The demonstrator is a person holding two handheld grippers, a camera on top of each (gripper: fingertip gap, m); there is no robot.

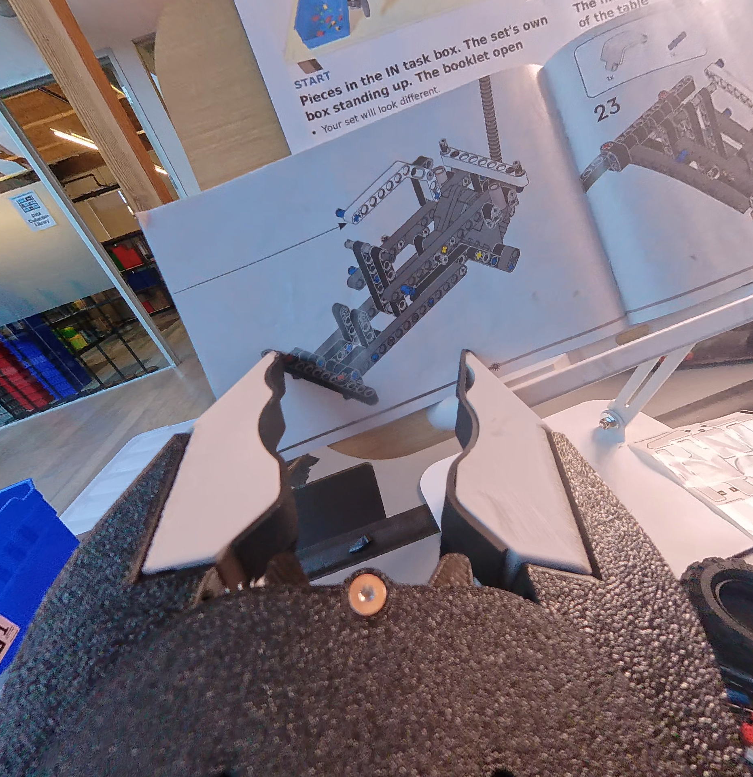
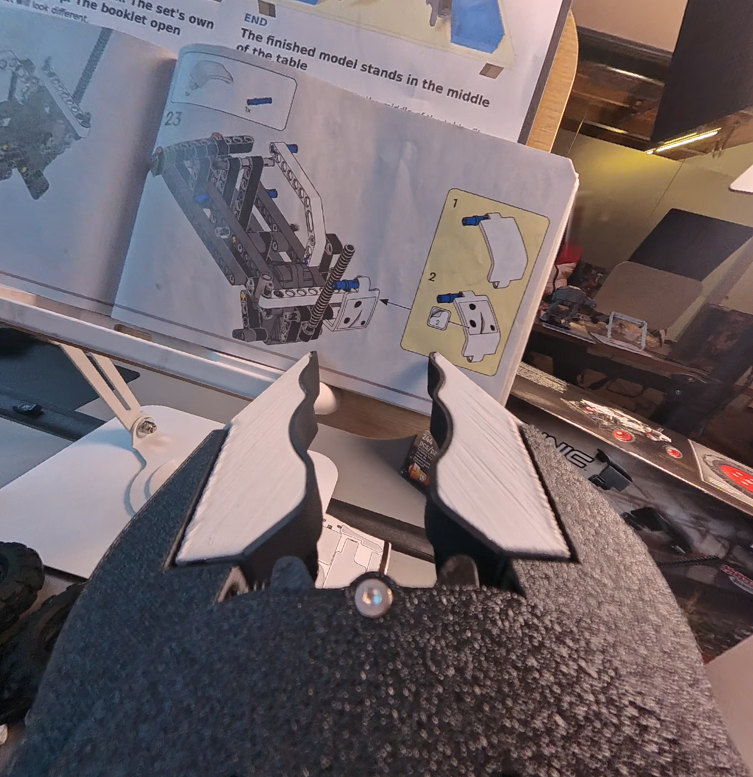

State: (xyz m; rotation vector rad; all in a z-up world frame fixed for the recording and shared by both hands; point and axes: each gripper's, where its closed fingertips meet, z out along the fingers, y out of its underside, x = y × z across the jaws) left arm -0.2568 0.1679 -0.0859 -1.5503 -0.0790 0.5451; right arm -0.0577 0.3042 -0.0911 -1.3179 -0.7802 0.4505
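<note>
L gripper [image 1: 368, 357] held with fingers apart, nothing between them, tips at frame centre, pointed at L page of open instruction booklet [image 1: 307, 260]. Booklet propped upright on white stand [image 1: 643, 391], filling centre and upper R of L wrist view. Printed sheet [image 1: 391, 63] seen behind booklet at top. Blue bin [image 1: 17, 559] at lower L edge; black tyre [image 1: 727, 597] at lower R edge; flat sheet w/ outlined shapes [image 1: 711, 466] lying at R on white table [image 1: 643, 529].

R gripper [image 2: 371, 355] likewise spread, empty, tips at frame centre before lower edge of booklet's R page [image 2: 366, 202]. Stand's white foot plate [image 2: 72, 504] at lower L of R wrist view. Dark set box [image 2: 618, 445] lying flat at R, just beside booklet. Black tyre [image 2: 9, 584] at lower L edge. Cluttered bench w/ small grey walker model [image 2: 570, 305] far back at R, well apart from both grippers.
</note>
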